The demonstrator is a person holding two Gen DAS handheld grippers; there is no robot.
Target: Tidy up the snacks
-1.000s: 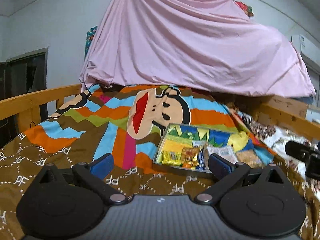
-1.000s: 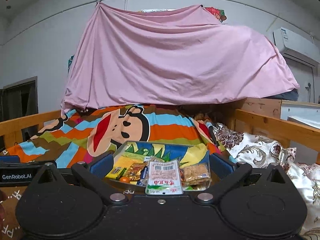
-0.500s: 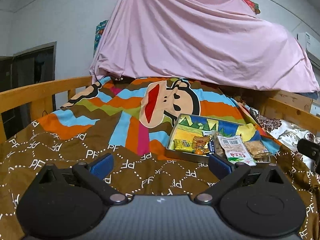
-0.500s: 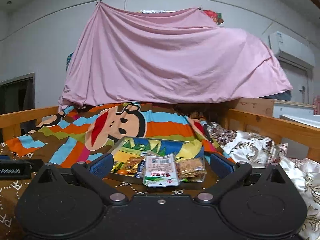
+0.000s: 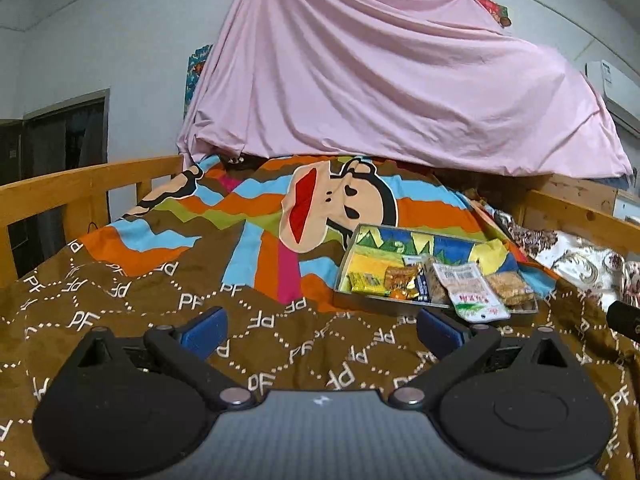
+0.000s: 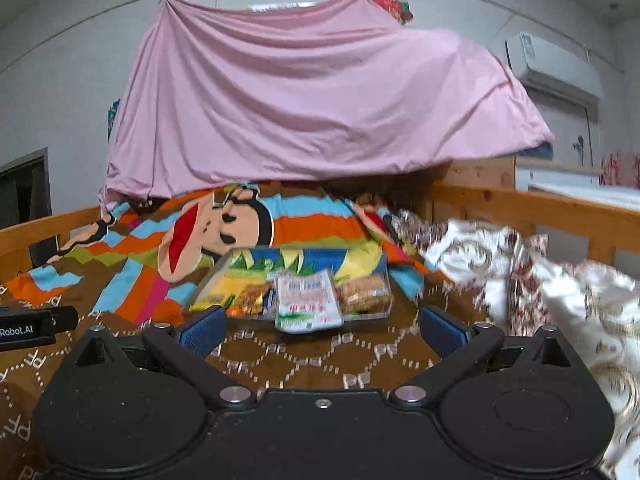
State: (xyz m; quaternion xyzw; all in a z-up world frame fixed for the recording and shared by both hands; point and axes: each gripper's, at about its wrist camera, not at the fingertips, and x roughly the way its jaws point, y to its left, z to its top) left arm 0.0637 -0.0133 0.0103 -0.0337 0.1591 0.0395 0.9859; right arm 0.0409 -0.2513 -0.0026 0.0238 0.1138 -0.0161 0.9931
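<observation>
On the left, a wooden rail (image 5: 92,188) runs along the bed's left edge, and a brown quilt (image 5: 132,292) with white "PF" lettering covers the bed, turning to bright stripes and a cartoon monkey face (image 5: 340,208) toward the far end. The left claw (image 5: 320,330) hovers low over the quilt near the bed's near edge, its blue pads (image 5: 204,328) spread wide with nothing between them. Ahead of it and to the right, a shallow tray (image 5: 384,306) sits on the quilt, right of the bed's middle, with a colourful printed lining. In the tray, from left to right, lie a yellow packet (image 5: 366,282), an orange packet (image 5: 400,276), a white packet (image 5: 472,294) with green and red print that overhangs the near rim, and a brown snack bar (image 5: 510,288) at the right end. The right claw (image 6: 322,330) is also wide and empty, low over the quilt, with the tray (image 6: 372,314) straight ahead and the white packet (image 6: 306,302) between its pads (image 6: 442,330) in view, though well short of them. A pink sheet (image 5: 392,96) hangs across the far end of the bed. To the right, a white floral cover (image 6: 520,276), blurred in the right view, lies bunched along the right rail (image 6: 540,208), and an air conditioner (image 6: 552,68) is mounted high on the wall.
</observation>
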